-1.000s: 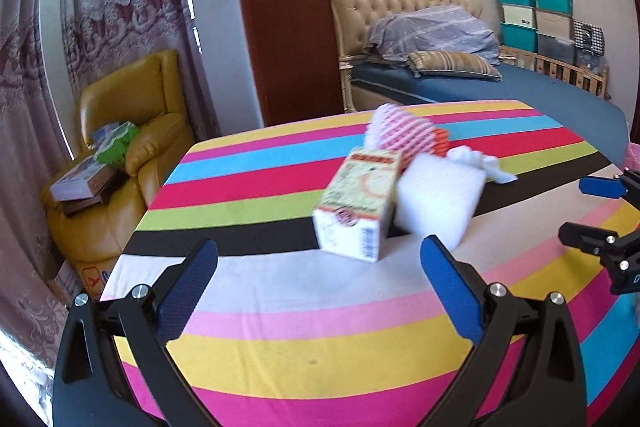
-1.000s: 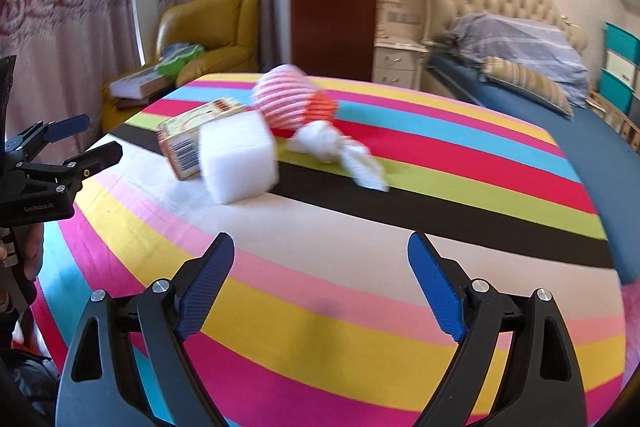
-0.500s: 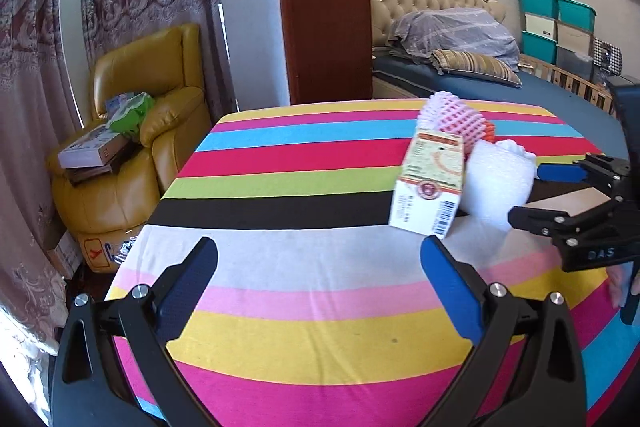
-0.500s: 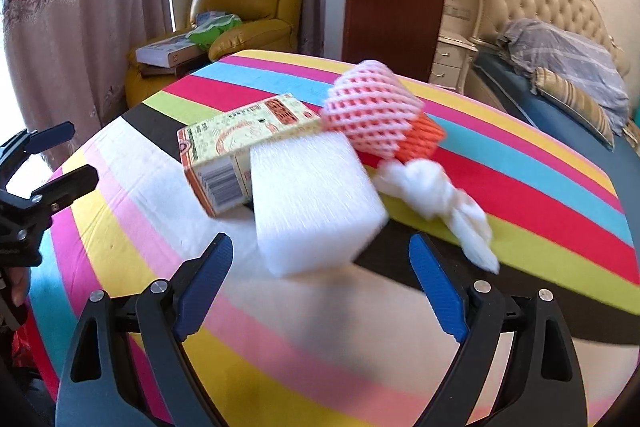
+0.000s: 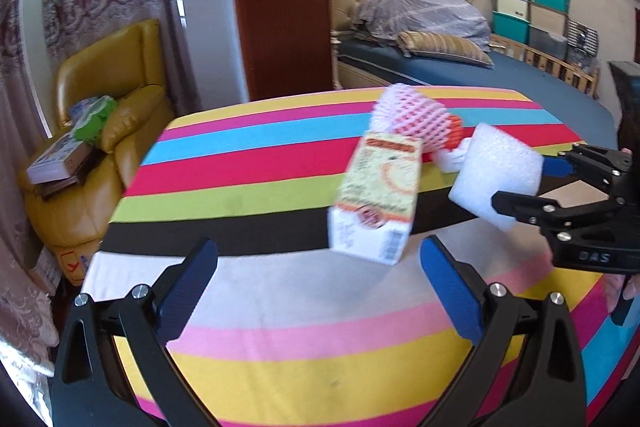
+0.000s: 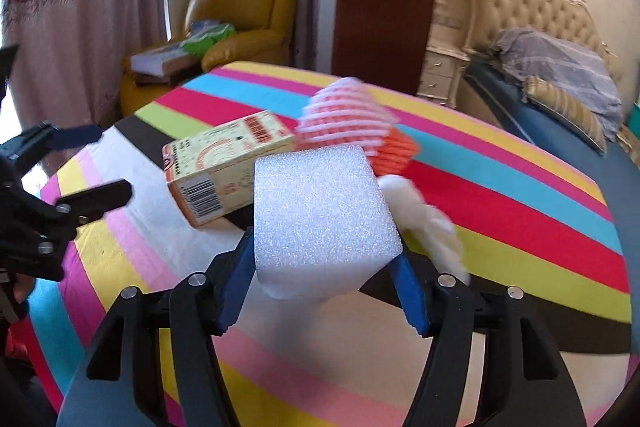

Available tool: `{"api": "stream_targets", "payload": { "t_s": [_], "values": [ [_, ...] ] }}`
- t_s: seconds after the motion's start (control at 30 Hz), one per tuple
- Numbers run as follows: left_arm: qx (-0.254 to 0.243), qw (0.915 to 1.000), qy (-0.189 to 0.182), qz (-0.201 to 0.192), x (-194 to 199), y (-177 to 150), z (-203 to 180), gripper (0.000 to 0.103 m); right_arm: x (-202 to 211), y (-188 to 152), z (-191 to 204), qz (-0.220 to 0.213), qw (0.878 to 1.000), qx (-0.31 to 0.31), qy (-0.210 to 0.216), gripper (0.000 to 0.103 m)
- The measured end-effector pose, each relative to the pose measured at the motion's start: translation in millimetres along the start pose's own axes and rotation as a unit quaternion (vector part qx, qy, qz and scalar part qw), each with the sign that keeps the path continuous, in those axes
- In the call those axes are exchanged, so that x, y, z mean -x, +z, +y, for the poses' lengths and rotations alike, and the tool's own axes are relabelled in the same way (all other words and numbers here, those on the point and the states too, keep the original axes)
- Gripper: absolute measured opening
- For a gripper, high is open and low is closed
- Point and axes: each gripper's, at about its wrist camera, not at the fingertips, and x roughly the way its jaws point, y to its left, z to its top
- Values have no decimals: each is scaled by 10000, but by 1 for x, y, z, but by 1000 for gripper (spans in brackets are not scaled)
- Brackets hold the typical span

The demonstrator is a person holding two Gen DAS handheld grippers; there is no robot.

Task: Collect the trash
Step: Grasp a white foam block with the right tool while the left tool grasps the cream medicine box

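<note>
Right gripper: its jaws have just been closing and now stand either side of the white foam block, blue pads against the block's lower flanks. The block's underside is hidden behind the fingers, so whether it has left the striped tabletop cannot be told. In the left wrist view the same block sits between the right gripper's fingers at the frame's right edge, the far finger largely masked by foam.

Left gripper: jaws wide apart, nothing between them, poised over the near stripes.

Remaining trash on the tabletop: a printed carton, lying just beside the block, text blurred and unreadable; a pink foam fruit net behind the carton, with an orange net partly covered by it; a crumpled white tissue, half hidden behind the block.

Background: a yellow armchair holding boxes, cut by the left edge, and a bed.
</note>
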Motion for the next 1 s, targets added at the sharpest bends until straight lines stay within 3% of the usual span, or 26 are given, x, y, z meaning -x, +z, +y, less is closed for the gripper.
{"api": "stream_targets", "payload": {
  "t_s": [0.3, 0.47, 0.57, 0.63, 0.8, 1.0],
  "values": [
    [-280, 9987, -31, 419, -54, 25, -32, 98, 20, -20, -20, -127, 9990, -413, -100, 61],
    [-377, 9983, 100, 438, -72, 36, -41, 98, 25, -27, -29, -93, 9977, -650, -153, 61],
    [-463, 9977, 104, 479, -82, 39, -47, 87, 26, -30, -31, -68, 9971, -725, -233, 61],
    [-515, 9971, 104, 559, -89, 38, -51, 64, 28, -31, -31, -65, 9967, -754, -282, 61],
    [-577, 9976, 50, 383, -79, 32, -58, 57, 32, -34, -32, -52, 9960, -809, -383, 61],
    [-480, 9987, 19, 177, -55, 18, -63, 56, 33, -38, -33, -58, 9951, -889, -436, 61]
  ]
}}
